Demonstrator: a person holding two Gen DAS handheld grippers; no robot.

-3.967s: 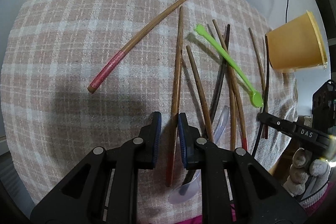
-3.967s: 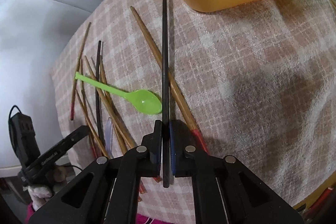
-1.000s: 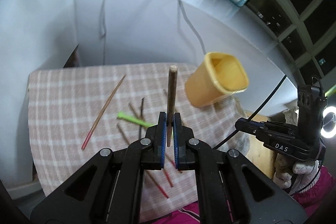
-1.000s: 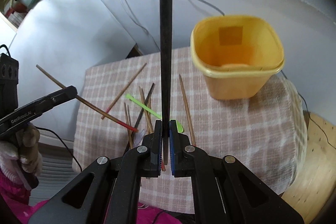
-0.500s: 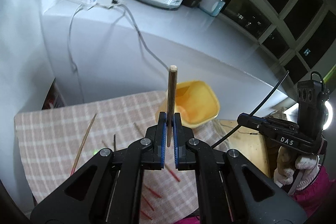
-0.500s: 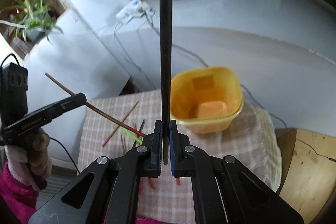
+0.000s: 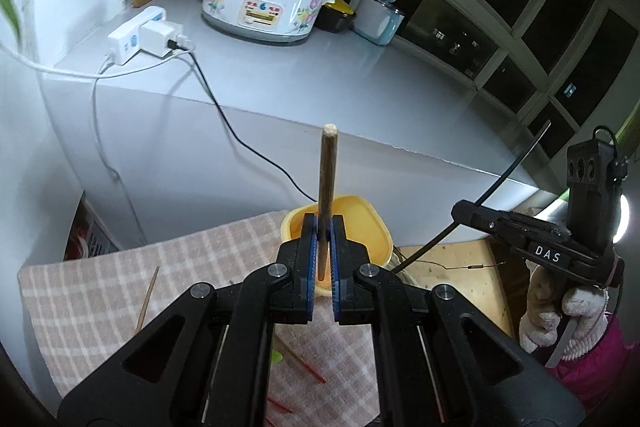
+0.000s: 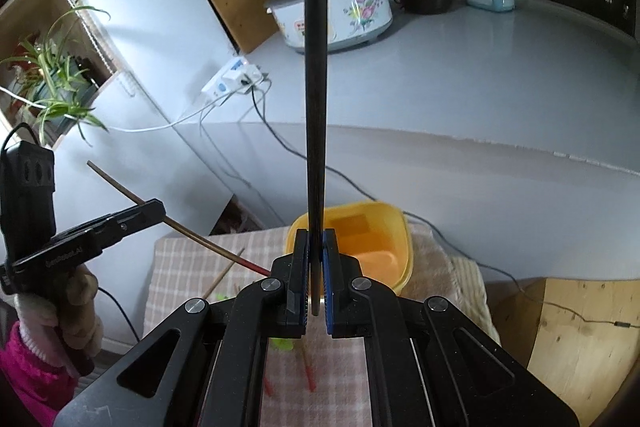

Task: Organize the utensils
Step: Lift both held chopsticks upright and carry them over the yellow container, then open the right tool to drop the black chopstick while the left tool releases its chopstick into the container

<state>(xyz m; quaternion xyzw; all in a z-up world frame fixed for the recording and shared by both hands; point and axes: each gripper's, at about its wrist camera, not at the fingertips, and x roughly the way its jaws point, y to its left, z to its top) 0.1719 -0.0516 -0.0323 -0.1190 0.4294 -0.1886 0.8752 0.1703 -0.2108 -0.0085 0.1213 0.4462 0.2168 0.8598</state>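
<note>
My left gripper (image 7: pixel 324 227) is shut on a brown wooden chopstick (image 7: pixel 327 179) that points up and away, held high above the table. My right gripper (image 8: pixel 315 243) is shut on a black chopstick (image 8: pixel 315 99), also raised. The yellow plastic container (image 7: pixel 360 227) stands at the far right of the checked cloth, just beyond both grippers; it also shows in the right wrist view (image 8: pixel 372 239). Each gripper shows in the other's view, the right one (image 7: pixel 464 213) and the left one (image 8: pixel 158 209). Several chopsticks (image 7: pixel 146 301) and a green spoon (image 8: pixel 280 343) lie on the cloth, mostly hidden.
The checked cloth (image 7: pixel 200 267) covers a small table. Behind it stands a grey counter (image 7: pixel 360 75) with a rice cooker (image 7: pixel 264 7), a power strip (image 7: pixel 140 35) and hanging cables. A wooden surface (image 8: pixel 580 327) lies at the right. A plant (image 8: pixel 52 83) is at the left.
Both grippers lifted their chopsticks off the cloth and rose high. Over the last second the views tilted up and the container drew in behind the fingertips.
</note>
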